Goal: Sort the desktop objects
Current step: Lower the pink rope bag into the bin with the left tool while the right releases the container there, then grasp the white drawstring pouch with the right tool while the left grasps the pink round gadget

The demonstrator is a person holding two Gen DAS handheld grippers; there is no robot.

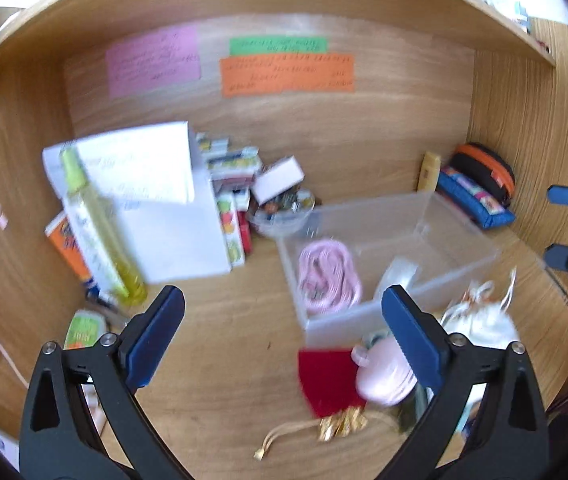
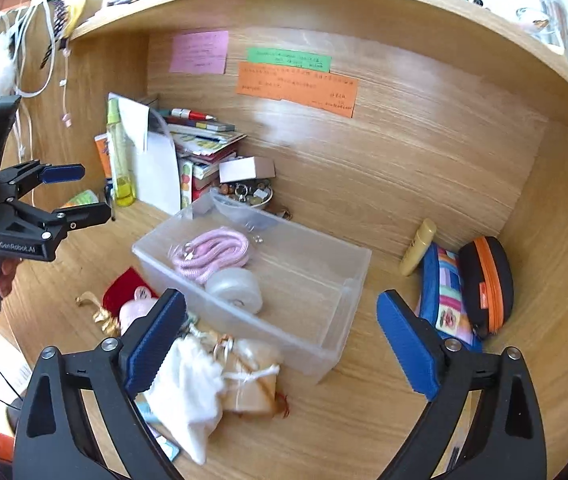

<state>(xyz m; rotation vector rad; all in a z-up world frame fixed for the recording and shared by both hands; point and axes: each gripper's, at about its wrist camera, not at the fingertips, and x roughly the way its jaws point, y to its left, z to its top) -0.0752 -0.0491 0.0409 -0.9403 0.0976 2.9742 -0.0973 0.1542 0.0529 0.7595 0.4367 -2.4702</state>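
Left wrist view is motion-blurred, leaving the writing on the wall notes (image 1: 288, 74) unreadable and a pink object (image 1: 384, 376) partly hidden behind a finger of the left gripper (image 1: 284, 336). Both grippers hover above the wooden desk (image 2: 364, 420), jaws spread wide and holding nothing; the right gripper (image 2: 281, 342) hangs near the clear plastic bin (image 2: 348, 276) at the desk's centre. Inside the bin lie a coiled pink cord (image 2: 211, 254) and a white tape roll (image 2: 237, 290). Just beside its near wall sit a white drawstring pouch (image 2: 189, 388) and a red pouch (image 2: 121, 288).
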